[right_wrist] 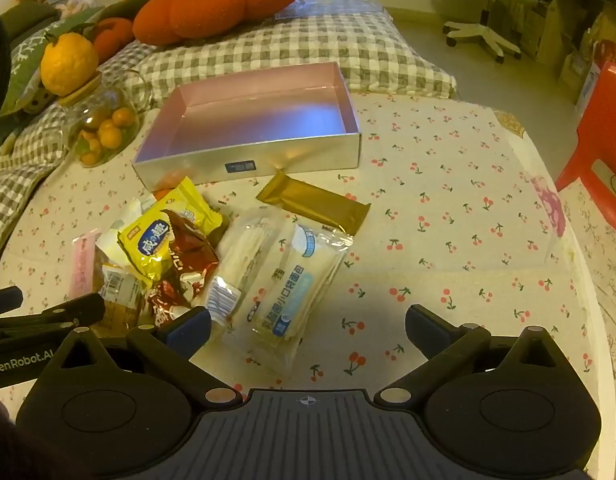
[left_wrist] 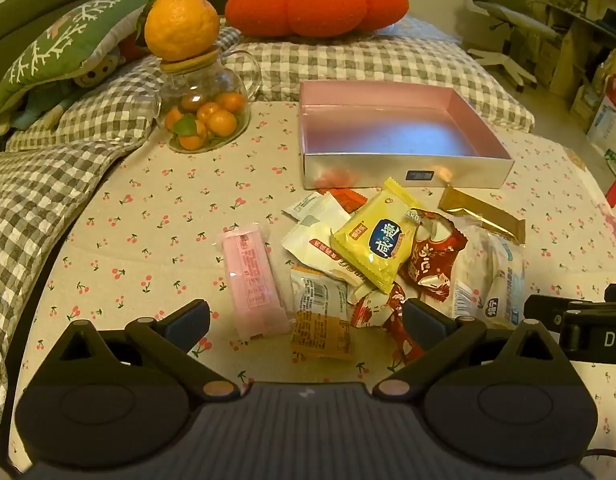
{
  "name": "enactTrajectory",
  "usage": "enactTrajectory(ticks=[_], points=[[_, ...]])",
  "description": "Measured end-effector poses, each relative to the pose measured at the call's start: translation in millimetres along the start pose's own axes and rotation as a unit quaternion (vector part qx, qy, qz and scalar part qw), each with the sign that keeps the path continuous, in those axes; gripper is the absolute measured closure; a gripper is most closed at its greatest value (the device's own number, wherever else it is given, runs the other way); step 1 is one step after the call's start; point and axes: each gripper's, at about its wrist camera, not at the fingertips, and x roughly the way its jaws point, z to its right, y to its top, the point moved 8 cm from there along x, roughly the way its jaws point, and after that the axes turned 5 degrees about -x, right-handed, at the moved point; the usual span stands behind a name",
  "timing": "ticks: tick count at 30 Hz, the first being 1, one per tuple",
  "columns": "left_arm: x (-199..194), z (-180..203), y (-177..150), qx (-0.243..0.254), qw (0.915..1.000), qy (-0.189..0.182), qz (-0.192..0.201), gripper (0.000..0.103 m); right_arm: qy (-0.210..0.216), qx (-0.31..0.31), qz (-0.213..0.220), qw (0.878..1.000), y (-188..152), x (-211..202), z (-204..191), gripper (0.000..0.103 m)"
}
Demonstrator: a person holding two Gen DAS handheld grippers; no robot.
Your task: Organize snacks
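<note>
Left wrist view: our left gripper (left_wrist: 306, 322) hangs released over the snack pile (left_wrist: 372, 256) at twelve o'clock; our right gripper (right_wrist: 308, 326), likewise released, has it at ten. Beyond lies the silver box (left_wrist: 404, 166).

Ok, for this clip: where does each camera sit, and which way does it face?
Left wrist: rides the left tongs, angled down at the snack pile and silver box; own open fingers show, right tongs at the right edge.
Right wrist: rides the right tongs, angled down at the white bread pack; left tongs at the left edge.
Shared: box, yellow packet, glass jar.
</note>
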Motion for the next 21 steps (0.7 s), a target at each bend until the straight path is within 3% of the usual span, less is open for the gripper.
enactTrajectory(ticks=[21], points=[[-0.3, 0.7, -1.4, -0.001, 1.0000, -0.001, -0.001, 0.000, 0.000, 0.000, 0.001, 1.000, 0.3, -0.1, -1.8, 0.000]])
